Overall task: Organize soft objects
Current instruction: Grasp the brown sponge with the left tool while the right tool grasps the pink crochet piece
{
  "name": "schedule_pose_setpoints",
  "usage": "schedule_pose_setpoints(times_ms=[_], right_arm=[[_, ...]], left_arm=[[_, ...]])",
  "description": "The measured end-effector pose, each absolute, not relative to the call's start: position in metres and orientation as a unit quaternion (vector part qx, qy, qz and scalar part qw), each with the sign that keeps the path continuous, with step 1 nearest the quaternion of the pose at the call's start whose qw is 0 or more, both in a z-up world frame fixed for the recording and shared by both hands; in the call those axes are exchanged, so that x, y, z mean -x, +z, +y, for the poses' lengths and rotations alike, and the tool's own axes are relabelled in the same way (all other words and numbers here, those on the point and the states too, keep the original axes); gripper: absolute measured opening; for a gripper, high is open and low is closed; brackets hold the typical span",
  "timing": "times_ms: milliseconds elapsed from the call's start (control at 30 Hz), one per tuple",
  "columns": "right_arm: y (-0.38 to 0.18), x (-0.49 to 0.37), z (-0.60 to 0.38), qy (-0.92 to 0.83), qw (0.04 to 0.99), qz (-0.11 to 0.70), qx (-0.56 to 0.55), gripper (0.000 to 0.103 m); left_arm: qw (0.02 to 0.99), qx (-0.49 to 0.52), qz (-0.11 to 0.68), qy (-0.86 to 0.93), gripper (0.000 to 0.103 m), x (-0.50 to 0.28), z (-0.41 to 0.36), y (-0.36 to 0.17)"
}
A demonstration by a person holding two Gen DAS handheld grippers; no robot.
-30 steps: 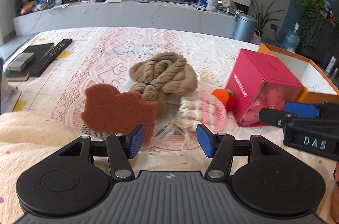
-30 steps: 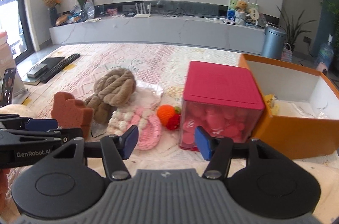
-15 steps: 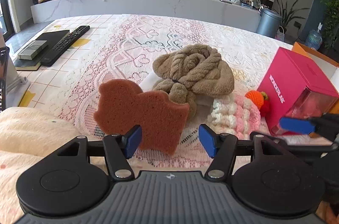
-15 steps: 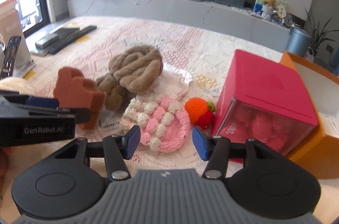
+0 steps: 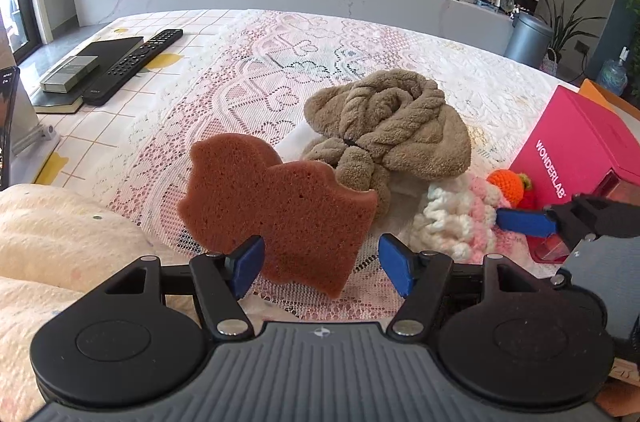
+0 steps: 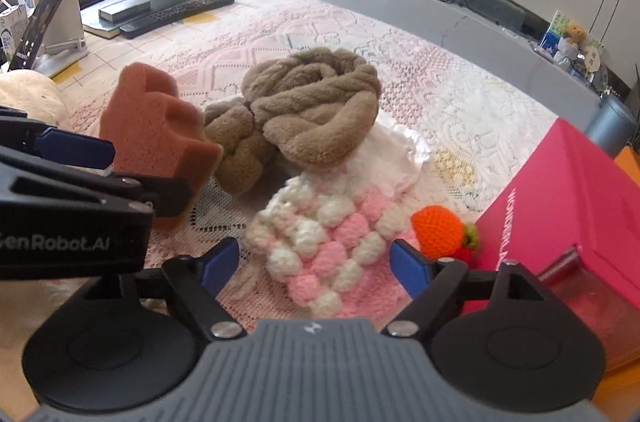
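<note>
A brown shaped sponge stands on edge on the lace cloth; my left gripper is open with its jaws either side of the sponge's lower edge. The sponge also shows in the right wrist view. A twisted tan towel lies behind it. A pink and white crochet piece lies between the jaws of my open right gripper. A small orange crochet fruit sits beside it, against a pink box.
A white cloth lies under the towel. An orange box stands behind the pink one at the right. Remotes and a book lie far left. A cream fleece blanket is at the near left.
Both grippers have moved forward and down. The sponge now sits between the left jaws, and the crochet piece between the right jaws. Both stay open.
</note>
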State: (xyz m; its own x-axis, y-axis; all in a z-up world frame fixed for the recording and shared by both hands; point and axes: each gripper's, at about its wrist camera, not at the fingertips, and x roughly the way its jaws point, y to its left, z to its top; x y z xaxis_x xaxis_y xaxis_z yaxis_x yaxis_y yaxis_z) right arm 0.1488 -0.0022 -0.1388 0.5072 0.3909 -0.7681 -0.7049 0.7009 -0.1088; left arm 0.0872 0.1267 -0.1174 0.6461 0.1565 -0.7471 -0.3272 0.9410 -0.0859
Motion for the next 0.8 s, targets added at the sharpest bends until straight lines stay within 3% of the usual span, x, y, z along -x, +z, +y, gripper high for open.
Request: schedule_pose_setpoints(times_ms=[167,467,500,533,600,800], right_arm=[[-0.148,-0.155,-0.010,0.313,0.844,0.394,0.187,0.056],[-0.149,-0.149,-0.012,0.309,0.848,0.384,0.191,0.048],[-0.149,-0.149,-0.012,0.309,0.849,0.384,0.191,0.048],[-0.149,-0.148,-0.012,0.308,0.850,0.383,0.192,0.047],[-0.148,-0.148,-0.013,0.306,0.851,0.381,0.191,0.044],[-0.144,-0.147,-0.019,0.303,0.855,0.383,0.176,0.033]], left_arm=[[0.897,0.080,0.407,0.152,0.082,-0.099,0.115,-0.123],[0.878,0.002,0.429,0.211,0.086,-0.121,0.091,-0.136],[0.877,-0.003,0.430,0.215,0.085,-0.122,0.089,-0.137],[0.876,-0.007,0.430,0.220,0.074,-0.122,0.089,-0.137],[0.876,-0.007,0.426,0.227,0.063,-0.120,0.089,-0.135],[0.885,0.030,0.410,0.219,0.056,-0.105,0.098,-0.125]])
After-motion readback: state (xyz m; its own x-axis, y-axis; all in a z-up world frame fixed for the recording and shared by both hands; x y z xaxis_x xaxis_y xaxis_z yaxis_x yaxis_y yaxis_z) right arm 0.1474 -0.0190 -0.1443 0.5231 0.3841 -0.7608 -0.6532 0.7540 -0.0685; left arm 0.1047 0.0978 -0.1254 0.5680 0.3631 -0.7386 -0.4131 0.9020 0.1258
